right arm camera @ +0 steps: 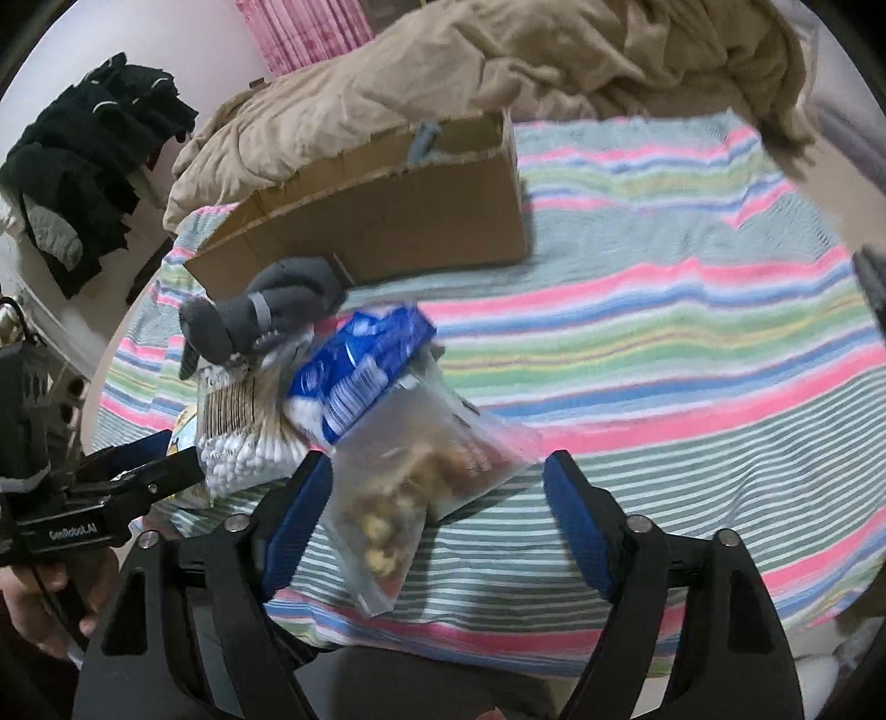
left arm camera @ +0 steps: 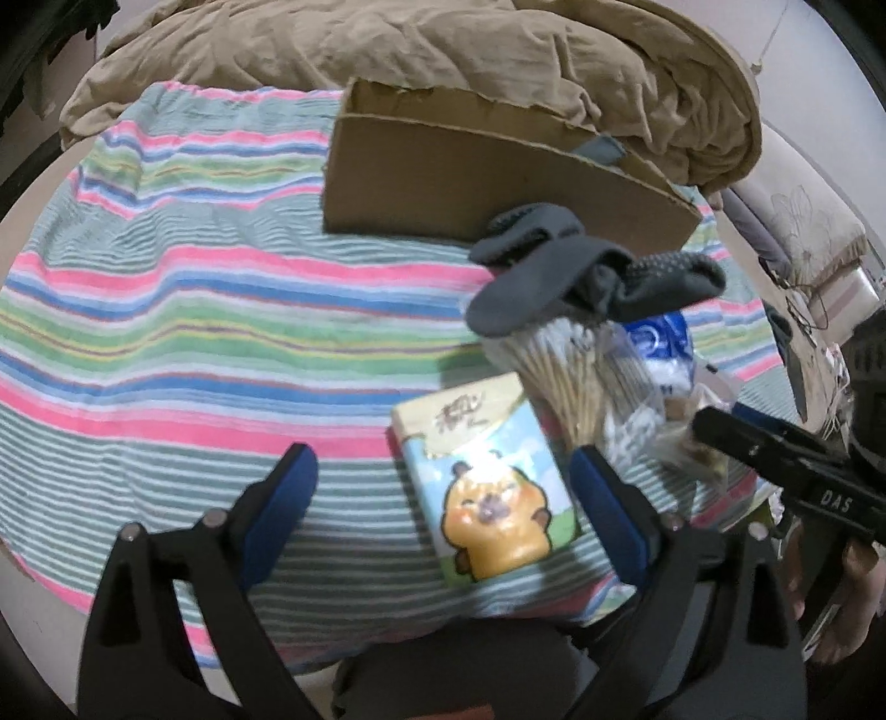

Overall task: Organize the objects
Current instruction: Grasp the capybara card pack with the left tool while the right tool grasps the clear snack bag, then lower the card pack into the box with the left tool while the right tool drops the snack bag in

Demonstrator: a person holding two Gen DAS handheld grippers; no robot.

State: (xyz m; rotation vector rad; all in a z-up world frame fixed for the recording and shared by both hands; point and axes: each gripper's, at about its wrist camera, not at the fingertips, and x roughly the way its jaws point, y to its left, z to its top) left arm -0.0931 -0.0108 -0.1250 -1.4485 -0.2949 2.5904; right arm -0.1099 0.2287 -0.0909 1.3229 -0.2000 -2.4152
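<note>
A striped blanket point(left arm camera: 194, 310) covers the bed, and a cardboard box point(left arm camera: 476, 183) stands open-topped on it at its far side, backed by a rumpled tan duvet point(left arm camera: 498, 50). Just in front of the box, touching its near wall, lies a pair of grey socks point(left arm camera: 581, 271). Nearer than the socks, a pack of cotton swabs point(left arm camera: 570, 382) pokes out from under them, with a blue-and-white packet point(left arm camera: 662, 343) just beside it. Further from the box again lies a tissue pack with a cartoon bear point(left arm camera: 487, 487), and a clear zip bag of snacks point(right arm camera: 421, 471) rests against the blue packet, also on the side away from the box. The left gripper point(left arm camera: 443, 487) hangs over the blanket on the near side of the pile, jaws released and spread wide; the tissue pack sits between its blue pads point(left arm camera: 606, 515) but neither pad presses on it. The right gripper point(right arm camera: 437, 498) is likewise spread wide and grips nothing, with the snack bag lying between its fingers; whether the left pad touches the bag is unclear through the blur. A hand point(right arm camera: 33, 603) shows at the edge of the right wrist view, around the left gripper's handle.
</note>
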